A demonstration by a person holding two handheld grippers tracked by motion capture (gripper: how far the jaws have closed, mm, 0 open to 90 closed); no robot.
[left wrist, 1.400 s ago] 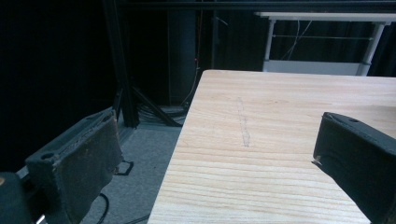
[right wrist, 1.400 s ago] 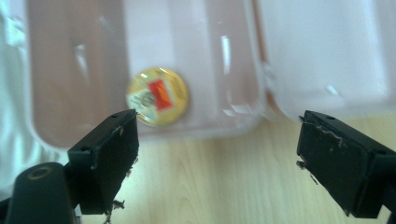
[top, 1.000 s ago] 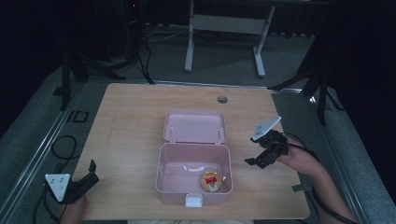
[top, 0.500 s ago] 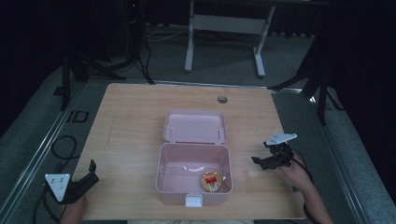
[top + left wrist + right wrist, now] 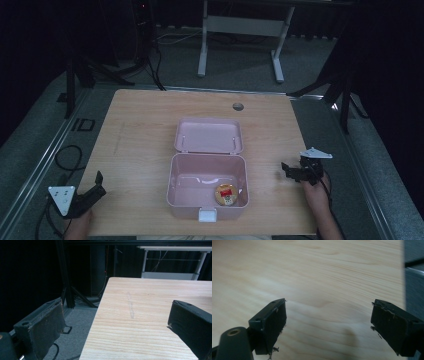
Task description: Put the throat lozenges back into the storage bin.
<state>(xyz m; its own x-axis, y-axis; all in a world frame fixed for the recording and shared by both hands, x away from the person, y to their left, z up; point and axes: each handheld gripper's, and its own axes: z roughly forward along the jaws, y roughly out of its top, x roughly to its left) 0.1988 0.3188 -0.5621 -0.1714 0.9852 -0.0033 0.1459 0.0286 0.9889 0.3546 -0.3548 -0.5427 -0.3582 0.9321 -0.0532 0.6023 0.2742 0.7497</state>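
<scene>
**Open pink box at table centre, both tools spread and empty**

High view. A wooden table (image 5: 140, 130) carries a pink plastic box (image 5: 207, 192) near its front edge, at mid-width. The lid (image 5: 209, 135) is swung back and lies flat behind the box, hinged to its rear wall. Inside, in the front right corner of the box floor, rests a small round item (image 5: 226, 194) with a yellow rim and a red label; its markings are too small to read. A white latch (image 5: 207, 215) projects from the front wall. The left tool (image 5: 95, 186) sits at the front left corner of the table, held by a hand (image 5: 79, 226), well apart from the box. The right tool (image 5: 291, 171) is near the right edge, beside the box but not touching it. A round grommet hole (image 5: 238, 106) marks the far side of the table.

Gripper views. Each tool's jaws stand wide apart over bare wood, holding nothing.
</scene>
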